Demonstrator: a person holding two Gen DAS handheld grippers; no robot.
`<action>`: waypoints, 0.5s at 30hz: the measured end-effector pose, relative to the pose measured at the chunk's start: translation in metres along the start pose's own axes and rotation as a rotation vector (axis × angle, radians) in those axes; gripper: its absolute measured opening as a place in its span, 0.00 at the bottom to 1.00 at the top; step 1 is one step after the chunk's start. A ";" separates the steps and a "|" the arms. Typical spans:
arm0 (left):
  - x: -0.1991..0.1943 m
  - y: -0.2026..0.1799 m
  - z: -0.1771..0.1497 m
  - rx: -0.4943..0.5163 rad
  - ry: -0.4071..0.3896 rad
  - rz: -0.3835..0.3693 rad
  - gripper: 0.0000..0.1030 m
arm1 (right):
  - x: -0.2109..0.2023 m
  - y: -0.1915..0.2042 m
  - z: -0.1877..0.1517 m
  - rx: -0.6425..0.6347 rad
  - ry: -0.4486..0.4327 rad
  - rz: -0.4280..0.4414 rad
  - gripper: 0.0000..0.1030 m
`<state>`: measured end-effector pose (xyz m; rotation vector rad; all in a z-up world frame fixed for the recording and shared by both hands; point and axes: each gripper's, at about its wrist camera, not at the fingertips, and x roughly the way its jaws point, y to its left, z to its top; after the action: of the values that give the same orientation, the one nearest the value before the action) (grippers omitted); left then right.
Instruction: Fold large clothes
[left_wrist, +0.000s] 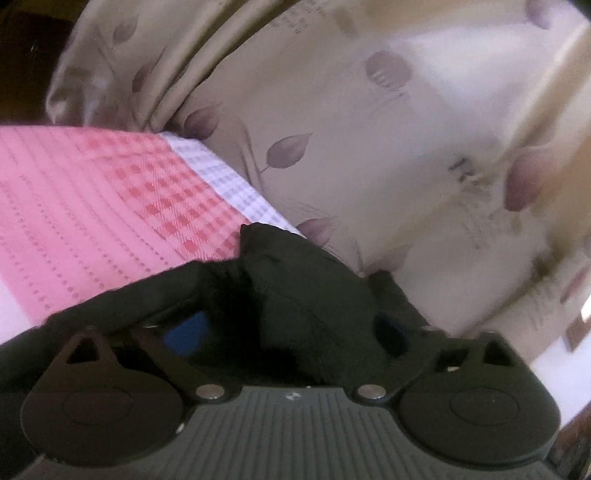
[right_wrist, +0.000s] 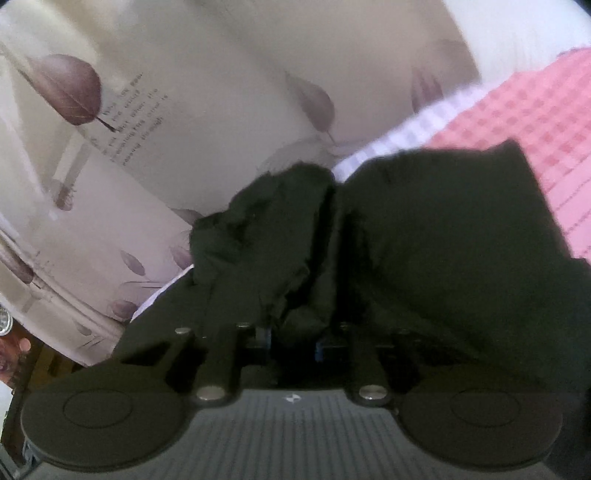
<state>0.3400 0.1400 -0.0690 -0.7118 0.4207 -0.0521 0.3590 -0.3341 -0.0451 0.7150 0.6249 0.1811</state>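
Note:
A black garment (left_wrist: 295, 280) is bunched over my left gripper (left_wrist: 291, 332); its blue pads (left_wrist: 184, 332) stand wide apart with cloth draped between and over them. In the right wrist view the same black garment (right_wrist: 424, 240) covers my right gripper (right_wrist: 291, 336), whose jaws are close together and pinch a bunched fold of it. The garment hangs over a pink checked bed cover (left_wrist: 92, 206), which also shows in the right wrist view (right_wrist: 535, 122).
A beige curtain with purple leaf print (left_wrist: 332, 110) hangs behind the bed; it also shows in the right wrist view (right_wrist: 147, 129). A white edge strip of the cover (left_wrist: 229, 177) runs along it. Dark wooden furniture (right_wrist: 22, 354) sits at lower left.

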 end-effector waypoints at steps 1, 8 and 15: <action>0.005 0.000 0.003 -0.008 -0.003 0.033 0.67 | 0.005 0.001 0.000 -0.003 0.008 -0.007 0.15; 0.006 0.019 0.005 -0.050 -0.095 0.231 0.49 | 0.031 0.027 -0.020 -0.132 0.072 0.044 0.14; -0.020 0.003 0.010 0.006 -0.173 0.244 0.71 | 0.022 0.000 -0.009 -0.017 0.060 0.116 0.19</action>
<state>0.3257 0.1526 -0.0570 -0.6484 0.3385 0.2369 0.3713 -0.3214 -0.0609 0.7321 0.6390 0.3162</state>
